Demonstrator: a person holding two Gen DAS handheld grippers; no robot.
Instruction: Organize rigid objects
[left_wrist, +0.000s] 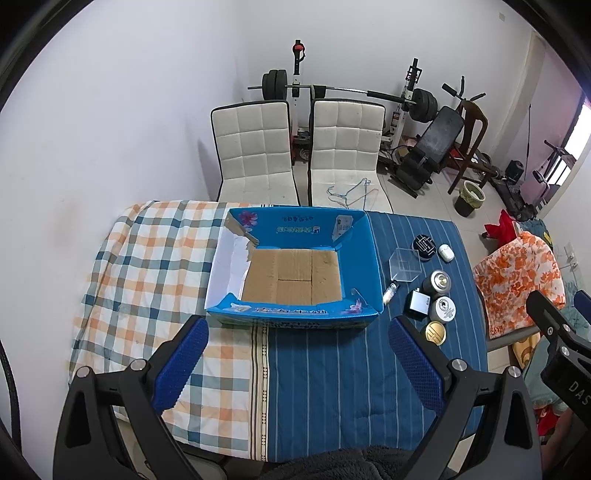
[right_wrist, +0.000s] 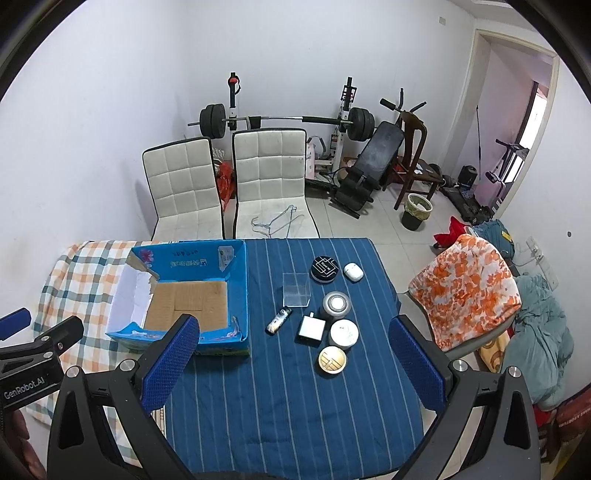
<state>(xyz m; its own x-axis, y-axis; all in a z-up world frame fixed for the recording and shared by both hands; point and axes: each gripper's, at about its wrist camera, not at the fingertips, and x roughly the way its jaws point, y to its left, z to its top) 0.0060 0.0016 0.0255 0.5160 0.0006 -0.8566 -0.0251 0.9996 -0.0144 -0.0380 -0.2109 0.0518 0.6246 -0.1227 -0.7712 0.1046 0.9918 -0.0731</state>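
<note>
1. We see the blue cardboard box (right_wrist: 184, 295) standing open and empty on the tabletop (right_wrist: 295, 387), on the left half, where the checked cloth (left_wrist: 147, 266) meets the blue striped cloth (left_wrist: 332, 362).
2. The left tool (left_wrist: 297, 363) hovers released, holding nothing, with the box straight ahead of it. The right tool (right_wrist: 290, 363) is likewise spread wide and empty, well short of the small things.
3. The cluster lies ahead of the right tool and to the right of the box, so we judge the right hand the nearer one for a first pick. Nearest it is the gold-lidded tin (right_wrist: 332, 360), touching or just beside the white round jar (right_wrist: 344, 333). Beyond stand the silver-topped jar (right_wrist: 336, 304), the clear plastic cube (right_wrist: 296, 290), the black round case (right_wrist: 324, 268) and the white earbud case (right_wrist: 353, 272).
4. The square white-faced item (right_wrist: 312, 328) lies flat beside the jars.
5. The small slim bottle (right_wrist: 279, 320) lies on its side, long axis slanting away toward the right, between the box and the square item.
6. Labels are too small for us to read, and the box's near wall hides part of its floor.
</note>
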